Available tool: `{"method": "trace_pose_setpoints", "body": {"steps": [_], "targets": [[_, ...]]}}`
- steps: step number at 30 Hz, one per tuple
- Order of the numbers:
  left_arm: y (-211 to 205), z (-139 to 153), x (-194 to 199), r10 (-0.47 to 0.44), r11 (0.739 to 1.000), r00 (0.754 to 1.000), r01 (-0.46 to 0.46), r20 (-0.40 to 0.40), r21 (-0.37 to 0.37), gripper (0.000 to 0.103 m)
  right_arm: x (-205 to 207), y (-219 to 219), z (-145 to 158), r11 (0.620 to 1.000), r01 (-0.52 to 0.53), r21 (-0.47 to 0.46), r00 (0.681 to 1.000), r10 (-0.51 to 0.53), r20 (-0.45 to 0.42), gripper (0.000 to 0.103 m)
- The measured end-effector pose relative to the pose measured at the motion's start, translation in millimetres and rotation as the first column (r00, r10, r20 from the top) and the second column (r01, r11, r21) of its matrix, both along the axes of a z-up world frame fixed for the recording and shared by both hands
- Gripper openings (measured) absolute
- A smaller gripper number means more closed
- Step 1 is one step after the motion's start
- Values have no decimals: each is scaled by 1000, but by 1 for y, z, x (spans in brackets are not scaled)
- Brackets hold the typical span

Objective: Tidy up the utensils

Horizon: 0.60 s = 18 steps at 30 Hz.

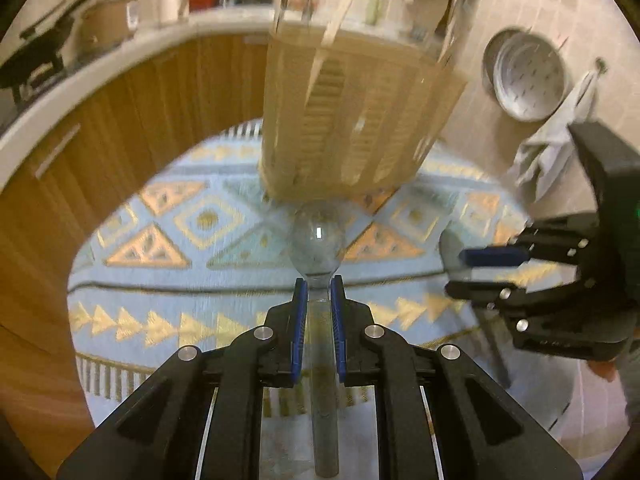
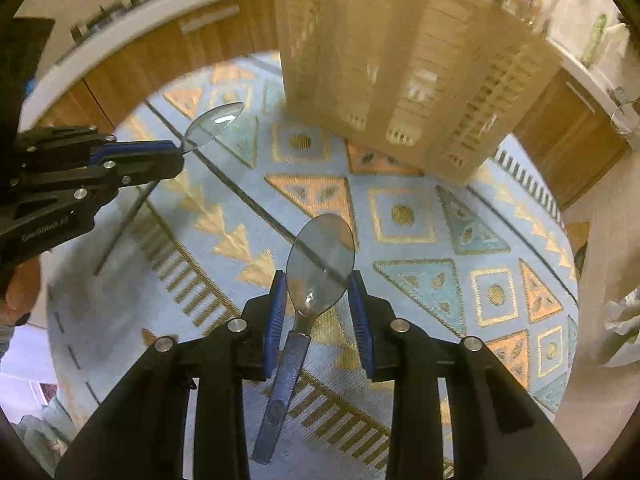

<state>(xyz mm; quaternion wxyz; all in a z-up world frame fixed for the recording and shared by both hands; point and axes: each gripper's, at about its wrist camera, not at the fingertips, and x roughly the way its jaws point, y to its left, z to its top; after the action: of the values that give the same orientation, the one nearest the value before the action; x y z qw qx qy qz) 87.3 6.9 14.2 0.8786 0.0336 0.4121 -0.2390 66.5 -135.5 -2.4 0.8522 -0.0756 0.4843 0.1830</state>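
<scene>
A spoon (image 2: pixel 320 260) sits between the right gripper's (image 2: pixel 318 308) pads.

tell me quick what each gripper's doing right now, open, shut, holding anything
Left gripper: shut on the neck of a spoon.
Right gripper: pads on the bowl of a blue-handled spoon, holding it.

A round table covered with a light blue tablecloth (image 2: pixel 404 216) patterned in gold and orange triangles and diamonds fills the lower field of both views. Behind it runs a curved worktop (image 1: pixel 80 76) with a pale edge over wooden cabinet fronts (image 1: pixel 132 120); a dark frying pan (image 1: pixel 40 52) and a tan pot (image 1: pixel 108 24) stand on it at the left. On the tiled wall at the right hang a perforated metal colander (image 1: pixel 526 76) and a grey cloth (image 1: pixel 556 136).
</scene>
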Motion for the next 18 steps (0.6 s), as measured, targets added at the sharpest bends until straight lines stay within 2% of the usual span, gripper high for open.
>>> {"method": "trace_pose_setpoints", "body": {"steps": [4,6,9,10,12,14,18], "targets": [[1,31,-7,-44,992,998,50,52,-113,10,-26,-20,38,982,-68,178,987,40,154,28],[1,53,-11,-45,986,992,63,118,-155,10,-33,-26,59,955,-84,285,973,17,230,28],[-2,82,-15,-16,981,971,61,237,-184,10,-30,-39,85,920,-80,384,951,-45,306,28],[-3,93,-14,-1,980,960,56,280,-191,10,-22,-38,92,916,-71,396,943,-68,326,28],[-8,109,-10,20,973,942,59,334,-222,10,-13,-45,110,906,-58,420,928,-106,357,9],[-12,121,-2,46,965,928,54,370,-255,10,-3,-48,124,902,-34,430,916,-143,375,8],[-12,130,13,82,951,919,44,385,-307,10,23,-53,123,917,-32,398,925,-123,358,8]]}}
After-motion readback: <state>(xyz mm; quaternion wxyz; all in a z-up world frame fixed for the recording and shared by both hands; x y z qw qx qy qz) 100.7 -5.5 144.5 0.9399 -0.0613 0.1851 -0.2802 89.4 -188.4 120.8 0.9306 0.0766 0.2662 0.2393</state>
